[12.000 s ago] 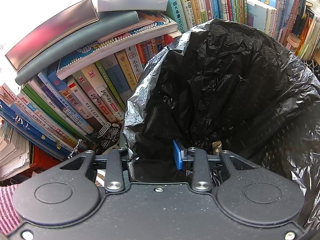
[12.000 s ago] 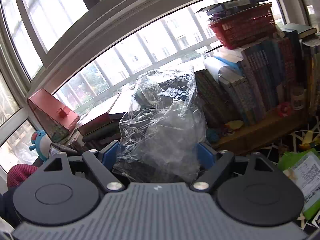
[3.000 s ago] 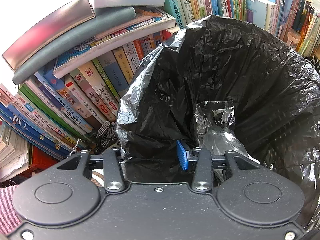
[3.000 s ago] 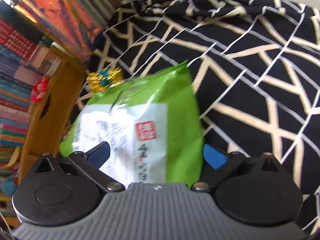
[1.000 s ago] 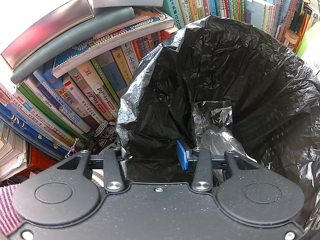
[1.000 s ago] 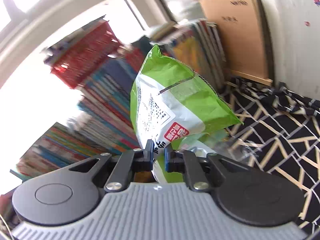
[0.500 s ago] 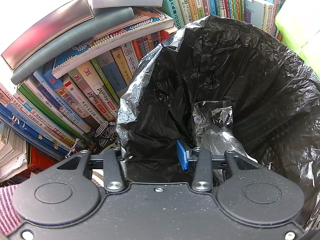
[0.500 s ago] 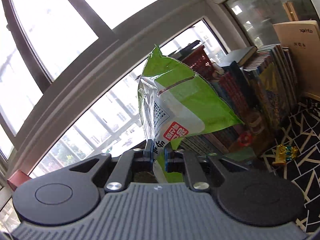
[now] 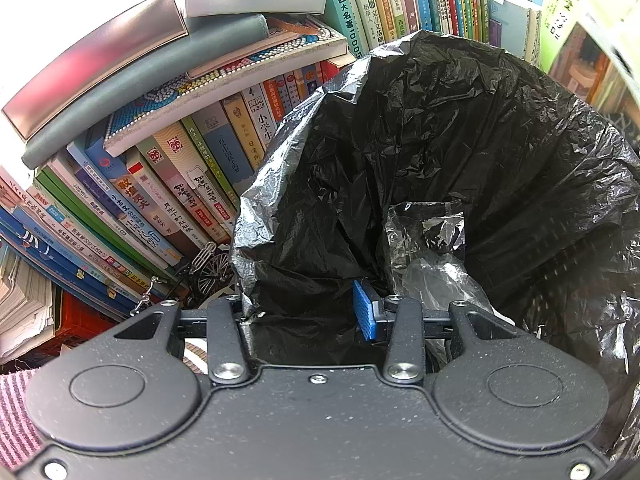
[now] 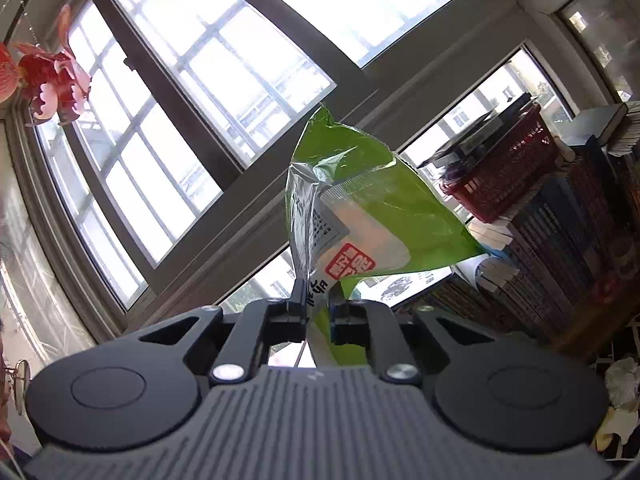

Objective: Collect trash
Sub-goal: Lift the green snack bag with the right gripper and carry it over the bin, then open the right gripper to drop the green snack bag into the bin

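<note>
The green snack bag (image 10: 372, 216) is held aloft in front of the window (image 10: 224, 80), its long axis running up and away from the right gripper (image 10: 318, 300), with the torn top corner uppermost and the bottom edge pinched between the jaws, which are closed tight on it. A white label panel with fine print too small to read and a red stamp-like seal with white characters are seen on its face. The lower part of the bag is hidden behind the fingers.

The near rim of the black trash bag (image 9: 460, 140) is clamped by the left gripper (image 9: 304, 308); only one blue pad (image 9: 363, 310) is seen, the other being covered by the film. The bag is held open, and crumpled clear plastic (image 9: 432, 248) lies inside. Chinese titles are printed on the spines of the shelved books (image 9: 168, 200); "2023" can be read on one. A blurred pale green shape is cut off at the upper right corner of the left wrist view.
</note>
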A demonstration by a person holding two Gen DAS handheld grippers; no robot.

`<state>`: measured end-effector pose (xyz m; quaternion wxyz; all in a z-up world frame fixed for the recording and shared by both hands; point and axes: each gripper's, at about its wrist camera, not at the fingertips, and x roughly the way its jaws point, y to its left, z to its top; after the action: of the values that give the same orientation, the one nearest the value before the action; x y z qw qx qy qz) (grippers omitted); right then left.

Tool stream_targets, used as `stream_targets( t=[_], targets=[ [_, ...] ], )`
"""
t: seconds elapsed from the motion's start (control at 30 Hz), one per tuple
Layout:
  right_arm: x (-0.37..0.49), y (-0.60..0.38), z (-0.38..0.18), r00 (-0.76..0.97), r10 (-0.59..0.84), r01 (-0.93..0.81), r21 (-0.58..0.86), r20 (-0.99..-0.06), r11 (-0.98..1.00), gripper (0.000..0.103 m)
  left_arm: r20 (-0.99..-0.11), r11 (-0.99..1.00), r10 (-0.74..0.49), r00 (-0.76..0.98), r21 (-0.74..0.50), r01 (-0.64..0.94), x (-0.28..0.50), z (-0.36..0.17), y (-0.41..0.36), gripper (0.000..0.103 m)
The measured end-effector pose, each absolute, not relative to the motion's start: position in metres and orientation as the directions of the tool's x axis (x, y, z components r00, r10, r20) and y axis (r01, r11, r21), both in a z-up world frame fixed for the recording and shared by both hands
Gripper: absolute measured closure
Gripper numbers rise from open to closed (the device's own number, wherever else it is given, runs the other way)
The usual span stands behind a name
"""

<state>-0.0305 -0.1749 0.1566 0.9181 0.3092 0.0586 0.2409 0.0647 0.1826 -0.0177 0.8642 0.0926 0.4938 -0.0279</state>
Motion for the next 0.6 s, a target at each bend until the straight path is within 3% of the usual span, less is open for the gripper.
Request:
stream_targets(
  t=[0.2, 0.6],
  targets=[
    [-0.027, -0.148, 0.155, 0.831, 0.556, -0.463, 0.542, -0.009, 0.701, 0.089, -0.859, 0.981, 0.043, 0.51, 0.132, 0.139, 0.064, -0.017, 0.182, 0.064],
    [0.035, -0.083, 0.051, 0.609, 0.614, -0.269, 0.598, -0.502, 0.755, 0.09, -0.859, 0.981, 0.043, 0.51, 0.132, 0.14, 0.064, -0.017, 0.181, 0.064]
  ],
)
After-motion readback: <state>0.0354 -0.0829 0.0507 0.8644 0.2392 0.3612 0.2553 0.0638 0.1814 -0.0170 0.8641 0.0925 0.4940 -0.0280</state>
